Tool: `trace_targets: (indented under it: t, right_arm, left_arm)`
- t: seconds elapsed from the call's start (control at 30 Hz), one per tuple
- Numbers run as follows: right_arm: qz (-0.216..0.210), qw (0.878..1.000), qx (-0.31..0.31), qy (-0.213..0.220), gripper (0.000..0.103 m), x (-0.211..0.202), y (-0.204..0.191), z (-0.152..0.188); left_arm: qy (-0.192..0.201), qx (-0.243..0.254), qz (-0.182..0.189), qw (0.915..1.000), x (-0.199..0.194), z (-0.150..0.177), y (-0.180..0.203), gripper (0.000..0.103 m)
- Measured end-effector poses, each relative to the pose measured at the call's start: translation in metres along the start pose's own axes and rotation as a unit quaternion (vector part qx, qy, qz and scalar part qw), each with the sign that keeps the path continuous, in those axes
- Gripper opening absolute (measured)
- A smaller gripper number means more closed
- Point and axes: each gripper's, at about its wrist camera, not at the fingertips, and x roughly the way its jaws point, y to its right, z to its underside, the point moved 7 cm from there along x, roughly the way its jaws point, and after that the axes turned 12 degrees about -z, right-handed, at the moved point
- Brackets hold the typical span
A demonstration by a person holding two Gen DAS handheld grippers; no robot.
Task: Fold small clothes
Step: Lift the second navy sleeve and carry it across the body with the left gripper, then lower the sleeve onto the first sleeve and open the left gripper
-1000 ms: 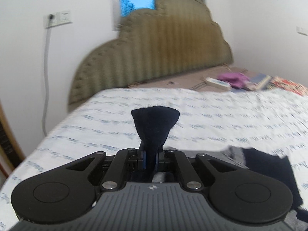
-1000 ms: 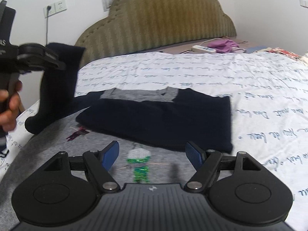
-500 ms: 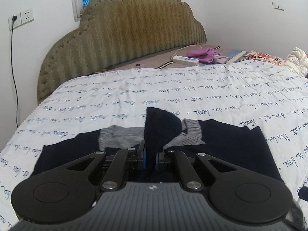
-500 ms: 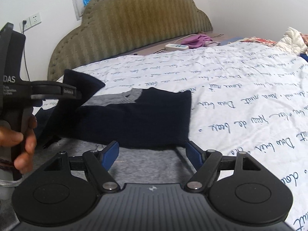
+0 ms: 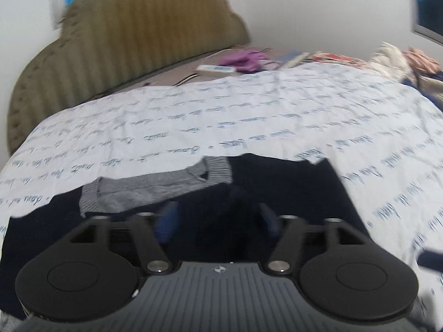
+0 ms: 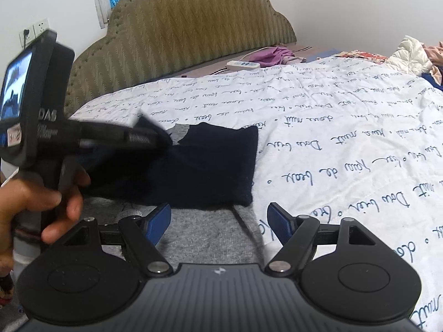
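Note:
A small sweater, grey body with navy sleeves, lies on the white bedspread. In the left wrist view its grey collar (image 5: pixel 155 185) shows beyond the navy sleeve (image 5: pixel 290 191) folded across it. My left gripper (image 5: pixel 218 221) is open just above the navy cloth, with nothing between its fingers. In the right wrist view the left gripper (image 6: pixel 149 135) hangs over the folded navy sleeve (image 6: pixel 210 166). My right gripper (image 6: pixel 220 221) is open and empty above the grey body (image 6: pixel 210 238).
The white bedspread (image 6: pixel 332 127) with blue writing covers the bed. An olive padded headboard (image 6: pixel 193 27) stands behind. A white power strip (image 6: pixel 243 65) and purple cloth (image 6: pixel 277 55) lie at the bed's head. A pile of clothes (image 6: pixel 412 55) sits at far right.
My left gripper carried the navy sleeve to the right across the sweater, lowered it and opened, letting it go. The right gripper stayed open, shifting slightly.

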Motion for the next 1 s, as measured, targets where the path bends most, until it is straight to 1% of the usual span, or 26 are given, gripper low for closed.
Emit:
trace_targets:
  t: [0.03,0.1,0.17,0.2,0.23,0.3,0.37,0.43,0.5,0.53,0.6,0.63,0.67,0.7,0.73,0.77,0.8,0.83,0.93,0.97,1.0]
  right_arm:
    - [0.002,1.000,0.000,0.001,0.077,0.000,0.001,-0.001]
    - [0.006,1.000,-0.001,0.003,0.077,-0.001,0.002,-0.005]
    - [0.006,1.000,-0.005,0.007,0.077,0.000,0.001,-0.011]
    - [0.002,1.000,-0.006,0.010,0.077,0.001,-0.001,-0.015]
    - [-0.003,1.000,-0.009,0.015,0.077,0.003,-0.005,-0.021]
    - [-0.017,0.999,-0.022,0.025,0.077,0.011,-0.013,-0.031]
    - [-0.031,0.999,-0.038,0.024,0.077,0.027,-0.024,-0.040]
    - [-0.056,0.998,-0.037,0.017,0.077,0.049,-0.032,-0.049]
    - [-0.087,0.996,-0.006,0.002,0.077,0.075,-0.033,-0.056]
    - [-0.102,0.994,0.021,-0.013,0.077,0.090,-0.032,-0.057]
    - [-0.142,0.986,0.083,-0.040,0.075,0.116,-0.028,-0.058]
    - [-0.156,0.981,0.107,-0.051,0.063,0.127,-0.027,-0.057]
    - [-0.164,0.977,0.121,-0.061,0.054,0.137,-0.028,-0.055]
    - [-0.165,0.976,0.126,-0.071,0.037,0.144,-0.029,-0.053]
    - [-0.157,0.977,0.126,-0.075,0.023,0.149,-0.030,-0.051]
    - [-0.148,0.979,0.121,-0.078,0.018,0.151,-0.032,-0.049]
    - [-0.142,0.980,0.117,-0.075,0.009,0.149,-0.034,-0.048]
    - [-0.135,0.982,0.112,-0.066,0.007,0.143,-0.034,-0.049]
    - [-0.094,0.992,0.074,-0.029,0.007,0.120,-0.033,-0.051]
    - [-0.084,0.994,0.065,-0.029,0.007,0.119,-0.033,-0.051]
    - [-0.081,0.994,0.057,-0.042,0.007,0.123,-0.032,-0.049]
  left_arm:
    - [0.015,0.009,-0.002,0.9998,-0.007,0.000,-0.002,0.081]
    - [0.048,0.031,-0.013,0.9983,-0.024,-0.002,-0.014,0.097]
    - [0.076,0.044,-0.034,0.9955,-0.040,-0.001,-0.034,0.103]
    - [0.090,0.050,-0.048,0.9935,-0.047,0.003,-0.047,0.103]
    - [0.096,0.054,-0.063,0.9919,-0.051,0.005,-0.060,0.103]
    - [0.093,0.064,-0.097,0.9889,-0.054,0.016,-0.088,0.103]
    - [0.084,0.074,-0.139,0.9840,-0.051,0.030,-0.116,0.103]
    - [0.065,0.084,-0.177,0.9785,-0.044,0.046,-0.143,0.103]
    - [0.041,0.083,-0.203,0.9747,-0.036,0.062,-0.168,0.102]
    - [0.030,0.080,-0.211,0.9738,-0.033,0.069,-0.179,0.102]
    - [0.012,0.074,-0.226,0.9713,-0.028,0.082,-0.197,0.102]
    - [0.005,0.071,-0.233,0.9698,-0.025,0.088,-0.206,0.102]
    - [-0.003,0.069,-0.240,0.9683,-0.021,0.093,-0.213,0.102]
    - [-0.009,0.067,-0.247,0.9668,-0.019,0.098,-0.218,0.102]
    - [-0.014,0.063,-0.255,0.9649,-0.018,0.102,-0.223,0.103]
    - [-0.018,0.057,-0.261,0.9636,-0.016,0.106,-0.228,0.103]
    - [-0.021,0.051,-0.263,0.9633,-0.013,0.109,-0.232,0.103]
    - [-0.026,0.044,-0.263,0.9634,-0.011,0.111,-0.237,0.103]
    - [-0.031,0.026,-0.253,0.9666,-0.009,0.115,-0.239,0.103]
    - [-0.033,0.027,-0.255,0.9661,-0.008,0.115,-0.239,0.103]
    - [-0.032,0.026,-0.257,0.9656,-0.008,0.114,-0.239,0.103]
